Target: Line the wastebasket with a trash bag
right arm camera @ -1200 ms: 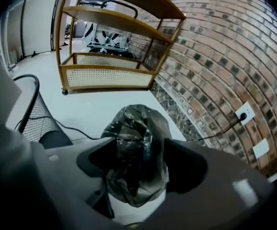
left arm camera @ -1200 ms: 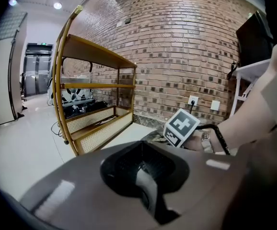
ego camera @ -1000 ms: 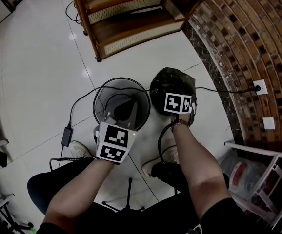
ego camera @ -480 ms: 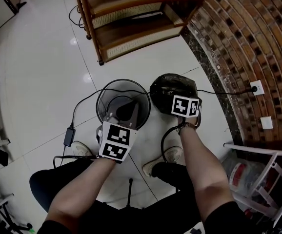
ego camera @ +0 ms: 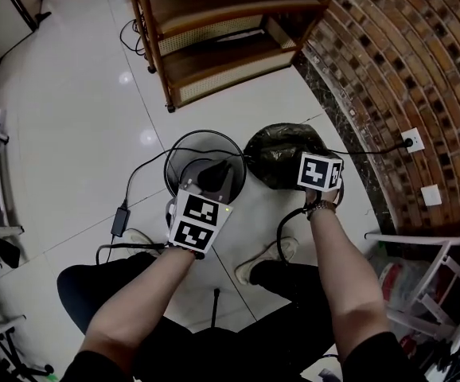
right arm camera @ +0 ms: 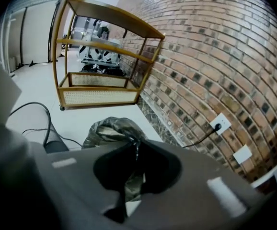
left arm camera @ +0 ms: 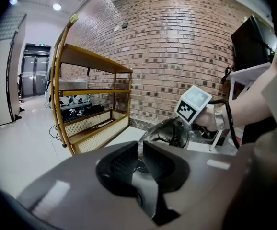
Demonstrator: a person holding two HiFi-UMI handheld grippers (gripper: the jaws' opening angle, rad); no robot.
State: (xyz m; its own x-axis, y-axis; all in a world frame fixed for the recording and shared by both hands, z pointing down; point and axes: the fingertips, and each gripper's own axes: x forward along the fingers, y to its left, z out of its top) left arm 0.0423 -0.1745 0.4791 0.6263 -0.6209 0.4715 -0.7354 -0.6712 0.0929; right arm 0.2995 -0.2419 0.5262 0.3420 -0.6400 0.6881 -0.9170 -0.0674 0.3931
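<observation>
A black mesh wastebasket stands on the white floor. Right of it lies a crumpled dark trash bag. My left gripper reaches over the basket's opening, its tips near the right rim. Its jaws are shut, and I cannot tell whether they pinch the rim. My right gripper is over the bag's right side. In the right gripper view the right gripper is shut on a pulled-up fold of the trash bag. The left gripper view shows the bag under the right gripper's marker cube.
A wooden shelf with rattan panels stands beyond the basket. A curved brick wall runs along the right, with a socket and cable. Black cables and a power adapter lie left of the basket. A white frame stands at right.
The right gripper has closed on the bag and risen, drawing a fold of film up with it. The left gripper stays over the basket's opening.
</observation>
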